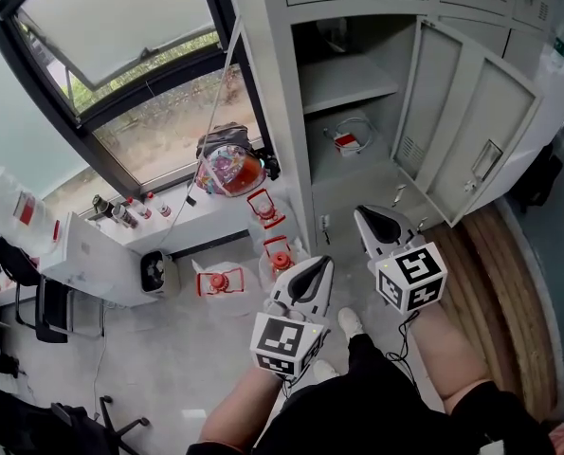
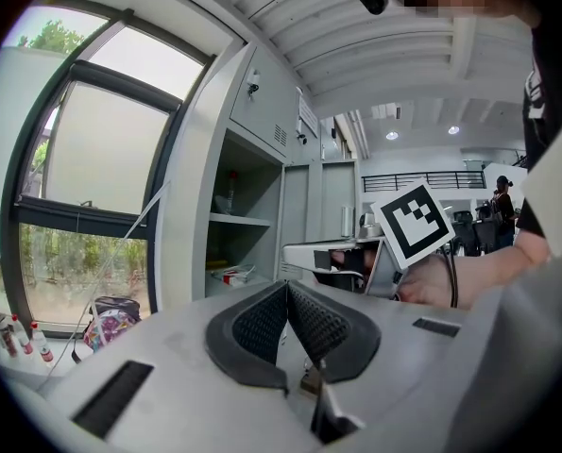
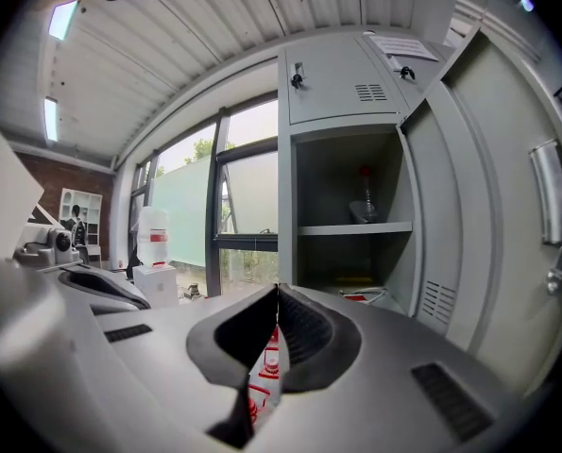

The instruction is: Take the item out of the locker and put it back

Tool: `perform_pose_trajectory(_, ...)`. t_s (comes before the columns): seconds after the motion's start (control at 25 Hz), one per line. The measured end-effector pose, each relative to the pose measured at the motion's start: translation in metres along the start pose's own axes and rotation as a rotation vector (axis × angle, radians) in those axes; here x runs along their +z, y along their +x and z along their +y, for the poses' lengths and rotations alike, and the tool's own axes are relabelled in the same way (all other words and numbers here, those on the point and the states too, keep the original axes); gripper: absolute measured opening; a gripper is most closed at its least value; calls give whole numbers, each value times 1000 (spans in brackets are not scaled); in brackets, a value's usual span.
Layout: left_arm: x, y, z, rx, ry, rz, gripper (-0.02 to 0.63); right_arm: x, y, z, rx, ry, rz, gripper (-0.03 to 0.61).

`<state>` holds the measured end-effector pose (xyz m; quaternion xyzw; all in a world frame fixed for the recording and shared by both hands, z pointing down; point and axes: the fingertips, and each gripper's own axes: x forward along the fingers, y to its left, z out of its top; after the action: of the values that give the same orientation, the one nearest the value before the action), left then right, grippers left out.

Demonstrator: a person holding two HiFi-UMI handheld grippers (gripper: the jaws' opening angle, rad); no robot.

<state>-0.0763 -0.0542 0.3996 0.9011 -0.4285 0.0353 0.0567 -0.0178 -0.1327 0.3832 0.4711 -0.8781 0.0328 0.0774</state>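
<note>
Locker (image 1: 274,83) door (image 1: 471,131) stands open. Red-and-white packet (image 1: 346,140) lies flat on the lower shelf (image 1: 362,167); its long axis and heading cannot be made out. Left gripper (image 1: 321,263) and right gripper (image 1: 360,211) are both closed, empty, outside the locker.

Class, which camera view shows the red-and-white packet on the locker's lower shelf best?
The head view: it looks down on the whole packet, lying on the lower shelf. The left gripper view shows the packet small and nearly edge-on. The right gripper view shows only a sliver of it.
</note>
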Motion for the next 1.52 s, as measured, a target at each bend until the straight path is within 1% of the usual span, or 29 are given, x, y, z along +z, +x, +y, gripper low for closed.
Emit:
perform_pose_trajectory(0.04,1,4,2,0,2,1,17,-1,4,-4,1,4,5,67)
perform_pose_trajectory(0.08,2,9,4,1,1,3,17,-2,9,-8,3,10,10,122)
perform_pose_trajectory(0.2,3,24,10,6,-7,9,17,-4,23,-26,-6,22,20,134)
perform_pose_trajectory(0.48,0,61,20,11,-12,32,17,-18,60,-72,-38,42,54,268)
perform_pose_trajectory(0.64,-2,77,26,18,-20,43,17,-30,83,-97,-71,57,85,319)
perform_pose_trajectory(0.92,-9,100,37,19,-22,69,17,-52,129,-127,-90,65,146,341)
perform_pose_trajectory(1.2,-13,122,48,16,-35,88,17,-81,168,-154,-117,67,255,362)
perform_pose_trajectory(1.52,-17,140,62,21,-56,91,17,-90,196,-171,-120,24,338,366)
